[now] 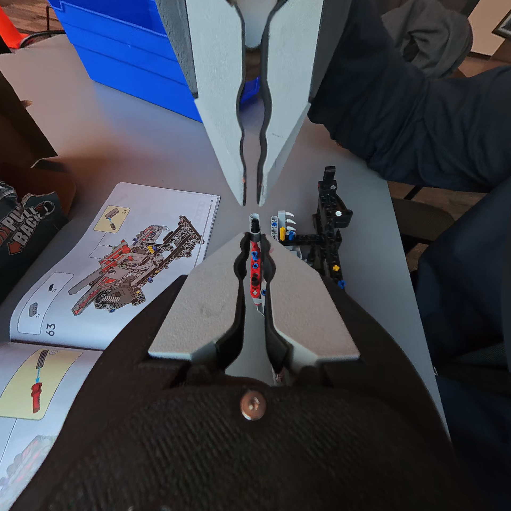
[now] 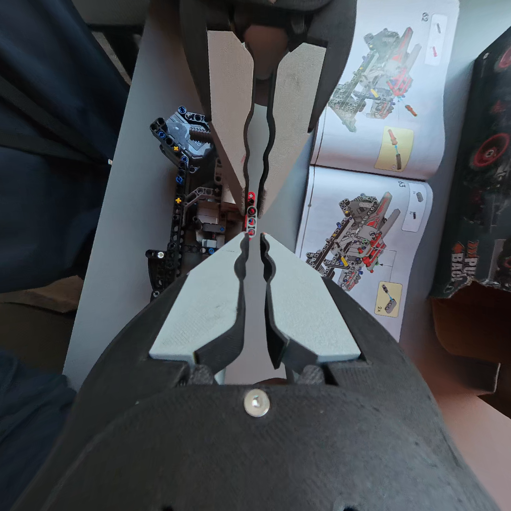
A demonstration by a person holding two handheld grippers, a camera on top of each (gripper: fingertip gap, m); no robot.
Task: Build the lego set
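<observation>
Left wrist view is showing the left gripper (image 1: 254, 237) clamping a red beam (image 1: 255, 272) with blue pins; the right gripper (image 2: 254, 235) is hovering slightly parted, holding nothing, over a grey table (image 1: 143, 143) bearing an open booklet (image 1: 110, 262).

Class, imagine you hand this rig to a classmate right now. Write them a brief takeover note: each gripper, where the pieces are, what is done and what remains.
Left gripper: shut on the red beam, which carries blue pins and a grey piece at its front end.
Right gripper: slightly open, empty, tips facing the left one's tips, just short of the grey piece.
Partly built black frame: on the table, to the right of the left gripper.
Instruction booklet: lying open, left of that gripper; blue bins behind.
Done: frame partly assembled.
Left: finish the red beam piece, likely join it to the frame, then continue.
</observation>
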